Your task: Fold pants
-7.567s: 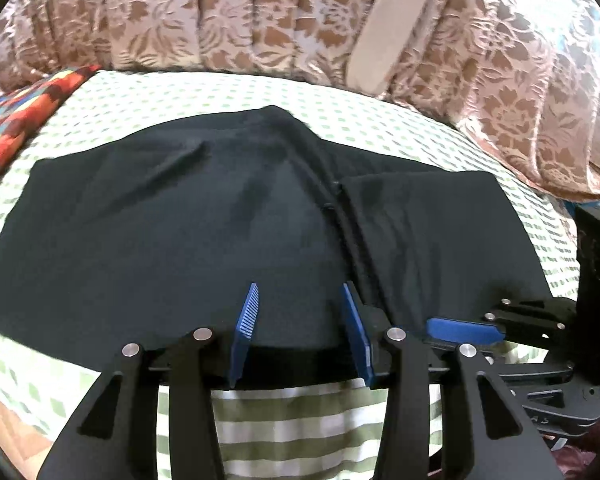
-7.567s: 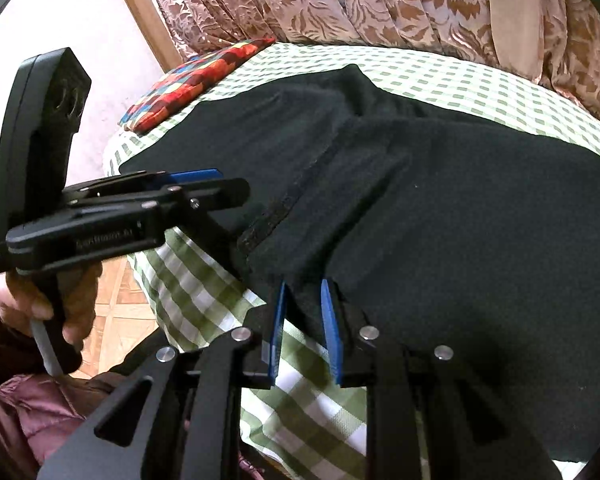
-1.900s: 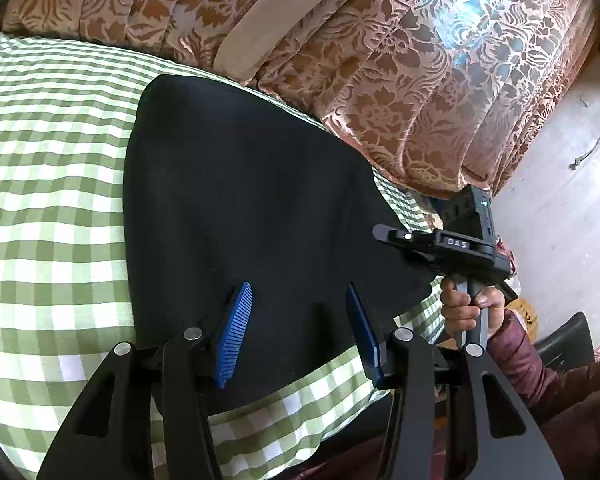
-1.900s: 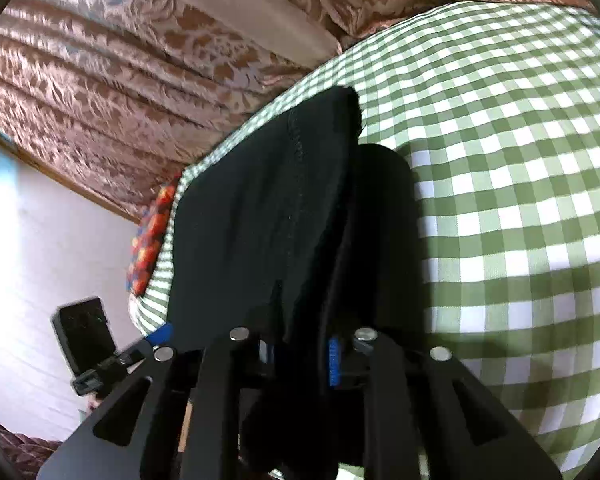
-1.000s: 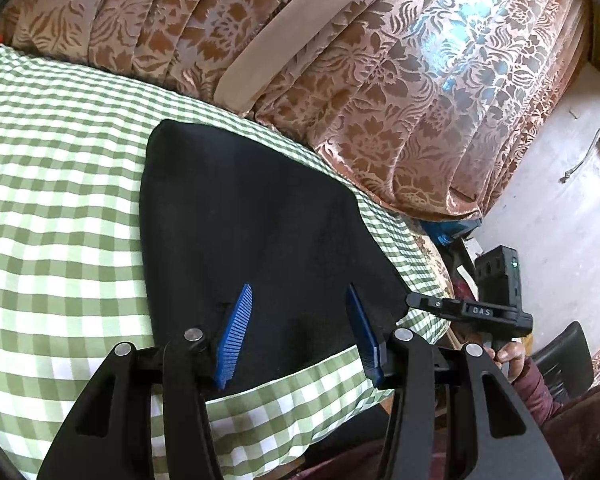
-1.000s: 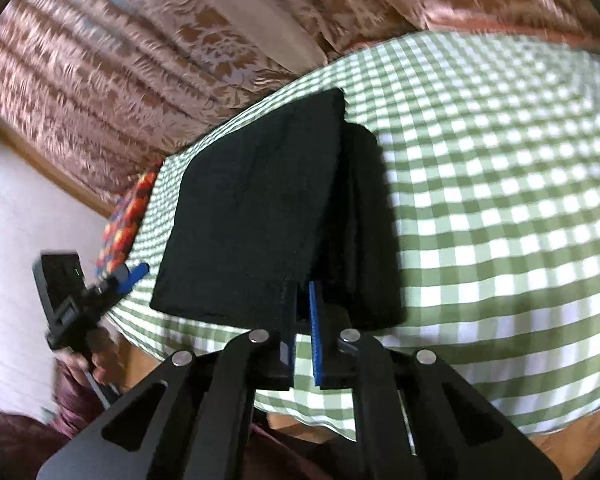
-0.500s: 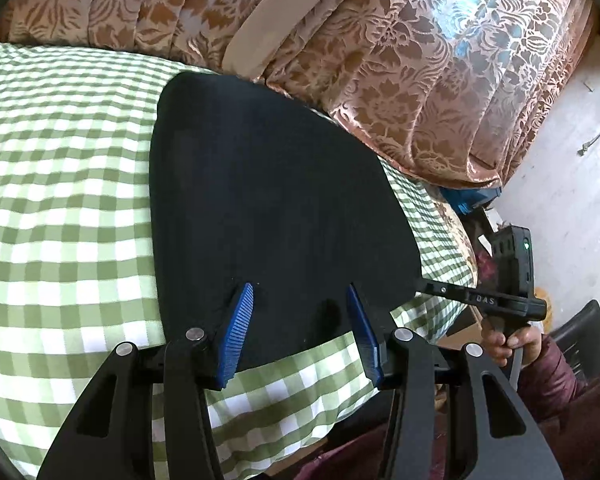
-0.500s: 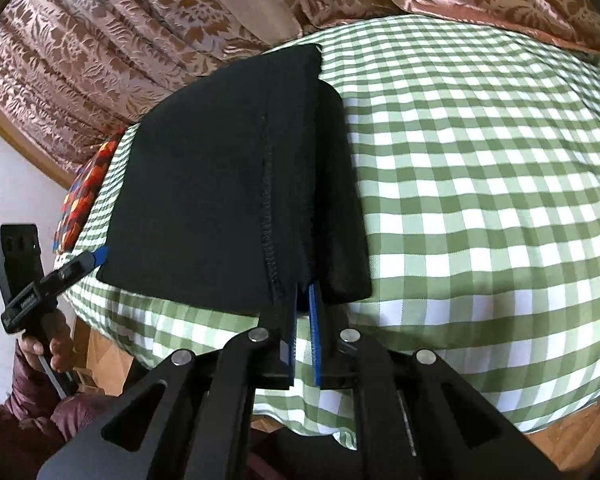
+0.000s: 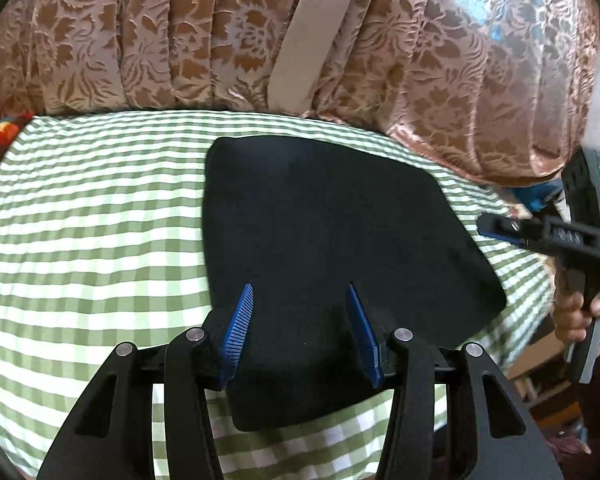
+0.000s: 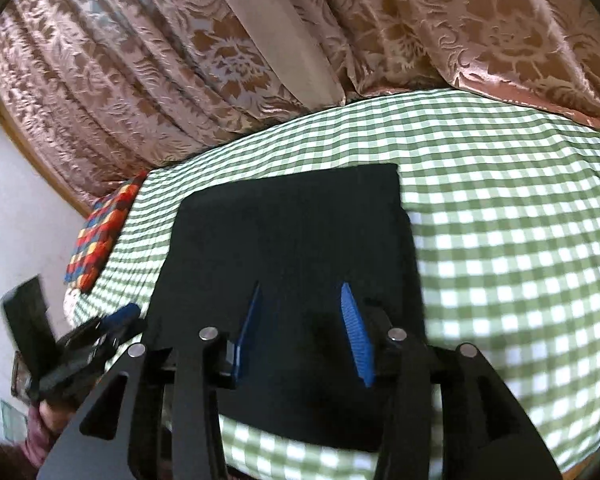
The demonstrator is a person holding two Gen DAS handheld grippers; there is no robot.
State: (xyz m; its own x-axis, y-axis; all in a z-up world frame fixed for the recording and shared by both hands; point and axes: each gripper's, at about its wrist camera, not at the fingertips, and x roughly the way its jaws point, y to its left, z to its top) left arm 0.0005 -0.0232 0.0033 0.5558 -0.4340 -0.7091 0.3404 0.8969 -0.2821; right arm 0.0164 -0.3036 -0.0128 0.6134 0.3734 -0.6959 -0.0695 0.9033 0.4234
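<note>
The black pants (image 9: 324, 232) lie folded into a compact, roughly square stack on the green checked bedspread (image 9: 92, 240). They also show in the right wrist view (image 10: 292, 232). My left gripper (image 9: 300, 324) is open and empty, above the stack's near edge. My right gripper (image 10: 304, 328) is open and empty, above the near part of the stack. The right gripper also shows at the right edge of the left wrist view (image 9: 496, 228), beside the stack. The left gripper shows at the lower left of the right wrist view (image 10: 116, 320).
A brown floral curtain (image 9: 180, 40) hangs along the far side of the bed. A red, blue and orange patterned cushion (image 10: 100, 232) lies at the bed's left end. The bed's near edge runs just below both grippers.
My right gripper has opened and let go of the pants' folded edge. Both grippers have drawn back a little toward the near edge, and the stack lies flat.
</note>
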